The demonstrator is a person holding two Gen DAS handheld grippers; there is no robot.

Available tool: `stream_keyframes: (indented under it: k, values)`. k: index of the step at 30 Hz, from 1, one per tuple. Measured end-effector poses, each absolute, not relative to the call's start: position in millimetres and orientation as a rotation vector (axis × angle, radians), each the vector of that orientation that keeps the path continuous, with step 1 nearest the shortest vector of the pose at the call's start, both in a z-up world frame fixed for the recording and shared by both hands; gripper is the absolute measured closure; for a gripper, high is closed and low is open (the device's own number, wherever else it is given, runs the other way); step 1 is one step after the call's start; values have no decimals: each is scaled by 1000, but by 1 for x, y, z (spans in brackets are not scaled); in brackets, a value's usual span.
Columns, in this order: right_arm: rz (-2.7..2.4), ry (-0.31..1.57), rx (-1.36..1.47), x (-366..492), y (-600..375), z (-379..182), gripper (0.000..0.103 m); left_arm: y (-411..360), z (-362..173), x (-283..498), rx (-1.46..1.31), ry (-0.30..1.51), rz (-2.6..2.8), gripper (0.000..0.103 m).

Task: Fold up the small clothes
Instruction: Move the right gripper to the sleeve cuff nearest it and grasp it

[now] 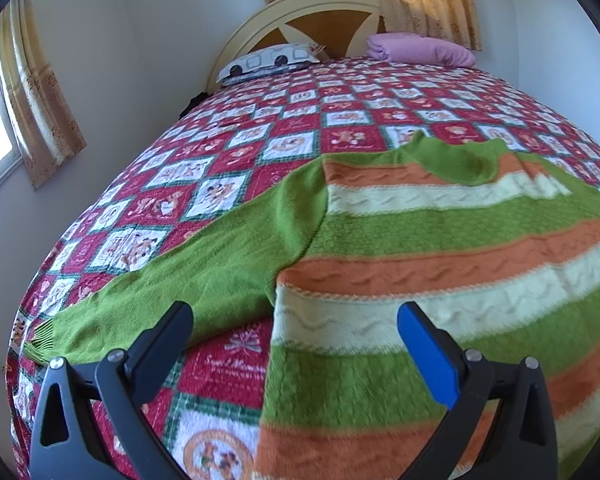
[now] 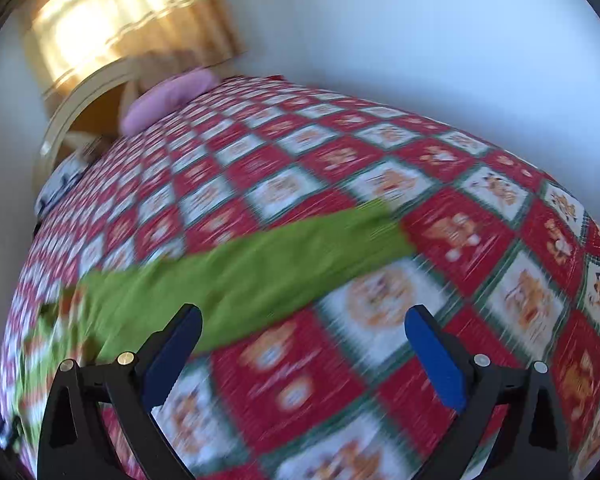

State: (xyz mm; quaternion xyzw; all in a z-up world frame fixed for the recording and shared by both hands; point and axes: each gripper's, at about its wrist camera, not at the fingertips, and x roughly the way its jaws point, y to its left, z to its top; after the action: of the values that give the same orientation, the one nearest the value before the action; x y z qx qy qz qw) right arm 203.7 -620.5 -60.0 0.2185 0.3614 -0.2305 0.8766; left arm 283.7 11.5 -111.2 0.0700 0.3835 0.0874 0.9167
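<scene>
A small knitted sweater with green, orange and cream stripes lies flat on the bed. Its green left sleeve stretches toward the bed's left edge, ending in a ribbed cuff. My left gripper is open and empty, above the gap between that sleeve and the sweater's body. In the blurred right wrist view, the other green sleeve lies across the bedspread. My right gripper is open and empty, just in front of this sleeve.
The bed carries a red, white and green checked bedspread. A purple pillow and a patterned pillow lie by the headboard. Walls stand close on both sides, with curtains at the windows.
</scene>
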Motion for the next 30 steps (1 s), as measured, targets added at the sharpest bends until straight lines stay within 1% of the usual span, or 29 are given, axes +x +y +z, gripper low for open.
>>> stream_keyframes:
  k: [2, 3, 4, 5, 6, 9, 14, 15, 16, 17, 18, 19, 23, 30]
  values:
    - [-517, 767, 475, 212, -642, -64, 4, 15, -115, 290, 135, 805, 188, 0]
    - [-524, 781, 480, 217, -651, -66, 8, 18, -117, 292, 130, 812, 194, 0]
    - [-527, 793, 485, 222, -659, -70, 15, 20, -119, 293, 126, 817, 197, 0]
    - [-531, 809, 494, 227, -666, -73, 18, 23, -121, 295, 120, 827, 204, 0]
    - [-536, 826, 505, 231, -674, -77, 24, 26, -123, 297, 113, 834, 208, 0]
    - [-550, 863, 508, 242, -684, -86, 26, 31, -126, 298, 90, 846, 213, 0]
    - [-554, 902, 435, 257, -679, -99, 38, 31, -130, 299, 90, 856, 210, 0]
    - [-548, 911, 409, 259, -675, -100, 47, 31, -130, 299, 91, 855, 209, 0]
    - [-543, 922, 383, 262, -671, -101, 62, 31, -129, 298, 89, 855, 208, 0]
    - [-531, 931, 361, 264, -668, -101, 70, 31, -128, 297, 83, 853, 206, 0]
    - [-508, 933, 360, 265, -666, -100, 87, 32, -127, 297, 77, 852, 204, 0]
    - [-474, 934, 380, 265, -666, -98, 95, 33, -125, 296, 73, 849, 202, 0]
    - [-452, 908, 367, 266, -657, -81, 95, 38, -117, 287, 46, 832, 191, 0]
    - [-407, 814, 286, 272, -618, -25, 95, 46, -114, 276, 27, 820, 178, 0]
